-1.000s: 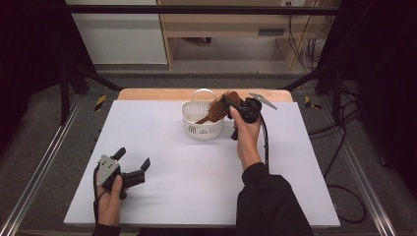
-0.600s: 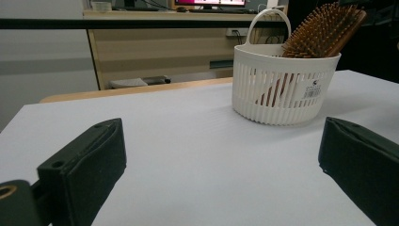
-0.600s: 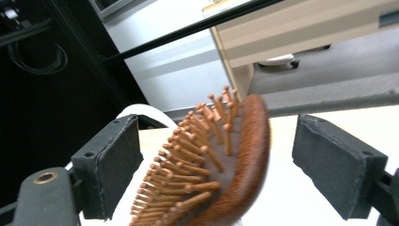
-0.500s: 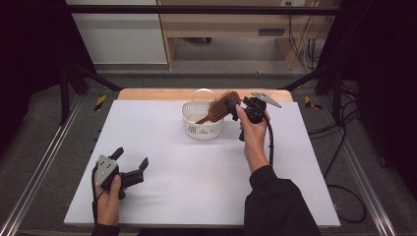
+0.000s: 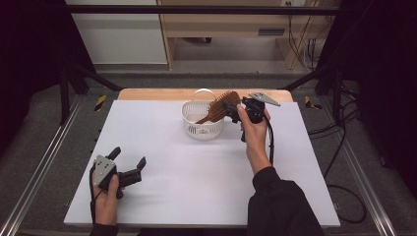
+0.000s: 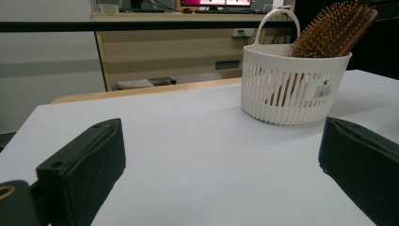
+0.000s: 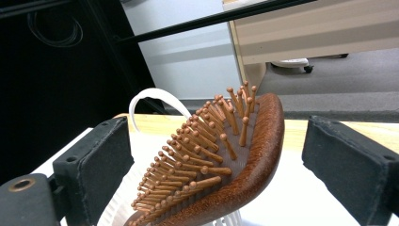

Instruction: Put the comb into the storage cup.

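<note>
Tool (image 5: 230, 109) beside hairbrush (image 5: 220, 107) in basket (image 5: 201, 129)

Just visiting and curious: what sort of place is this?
Probably a lab's recording station: a white table inside a metal frame, loose cables on the floor, a monitor on the desk behind.

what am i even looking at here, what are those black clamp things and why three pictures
A person sits at a white table holding a hand-operated two-jaw gripper in each hand. One picture looks down from above; the other two come from cameras riding on each gripper, looking along its black jaws. The left gripper rests open near the table's front edge. The right gripper is at a white basket, where a wooden hairbrush stands handle-down. Its jaws have just been opening; the brush head sits between them, no longer squeezed.
</note>
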`<state>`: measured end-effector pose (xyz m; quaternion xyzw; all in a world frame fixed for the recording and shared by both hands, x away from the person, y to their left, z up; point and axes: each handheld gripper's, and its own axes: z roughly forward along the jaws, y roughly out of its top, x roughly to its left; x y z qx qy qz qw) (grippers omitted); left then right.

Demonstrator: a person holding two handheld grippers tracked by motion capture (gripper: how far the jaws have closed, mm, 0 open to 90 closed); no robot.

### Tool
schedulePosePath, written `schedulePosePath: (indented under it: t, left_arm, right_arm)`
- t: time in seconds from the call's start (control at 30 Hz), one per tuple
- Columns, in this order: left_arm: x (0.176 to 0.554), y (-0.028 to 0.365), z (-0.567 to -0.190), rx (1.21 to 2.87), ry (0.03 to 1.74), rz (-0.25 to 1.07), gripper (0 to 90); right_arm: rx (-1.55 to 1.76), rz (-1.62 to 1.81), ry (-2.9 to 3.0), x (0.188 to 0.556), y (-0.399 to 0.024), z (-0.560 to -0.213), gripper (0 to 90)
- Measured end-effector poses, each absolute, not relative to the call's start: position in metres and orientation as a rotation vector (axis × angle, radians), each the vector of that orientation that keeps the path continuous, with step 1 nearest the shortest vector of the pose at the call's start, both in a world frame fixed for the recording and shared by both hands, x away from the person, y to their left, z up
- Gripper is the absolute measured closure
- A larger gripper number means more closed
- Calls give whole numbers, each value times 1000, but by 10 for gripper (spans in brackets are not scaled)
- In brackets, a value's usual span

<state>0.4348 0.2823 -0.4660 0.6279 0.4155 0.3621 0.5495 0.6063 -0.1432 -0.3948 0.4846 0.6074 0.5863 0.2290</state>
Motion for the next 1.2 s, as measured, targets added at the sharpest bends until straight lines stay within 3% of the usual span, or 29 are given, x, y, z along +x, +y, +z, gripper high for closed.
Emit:
schedulePosePath:
  t: [1.2]
  left_arm:
    - [435,292,-465,1494,989,894,11]
  right_arm:
    - [1227,1562,1600,594,-145,-364,58]
